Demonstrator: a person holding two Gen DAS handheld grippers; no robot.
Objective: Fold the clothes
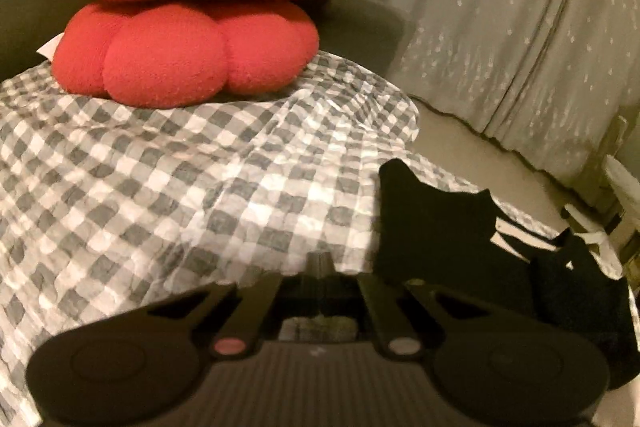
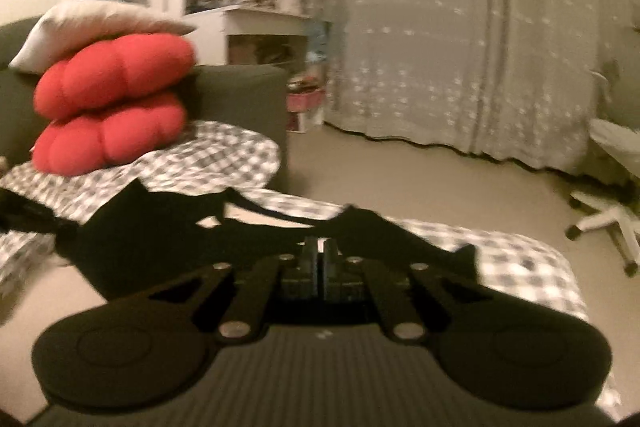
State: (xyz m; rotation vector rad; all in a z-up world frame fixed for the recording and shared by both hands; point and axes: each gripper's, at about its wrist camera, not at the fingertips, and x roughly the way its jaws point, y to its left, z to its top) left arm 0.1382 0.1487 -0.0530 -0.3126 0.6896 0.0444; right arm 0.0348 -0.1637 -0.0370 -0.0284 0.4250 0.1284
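Ahead I see the checked bedcover [image 1: 160, 179] spread wide, two red cushions [image 1: 192, 55] stacked at its far end and the black garment [image 2: 160, 227] lying flat on it nearer me. My left claw [image 1: 320, 263] is pinched together over the cover beside the garment. My right claw [image 2: 319, 251] is closed tight at the garment's near edge; whether it grips cloth, I cannot tell.

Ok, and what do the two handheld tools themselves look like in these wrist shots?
Both look alike: matte black bodies with a ribbed top plate, a round disc-shaped housing at each side, and slanted linkage bars running to two narrow black fingers. The left tool has a pinkish and a pale pivot cap; the right tool shows silver-coloured rivets. No cables, hands or sleeves are visible.
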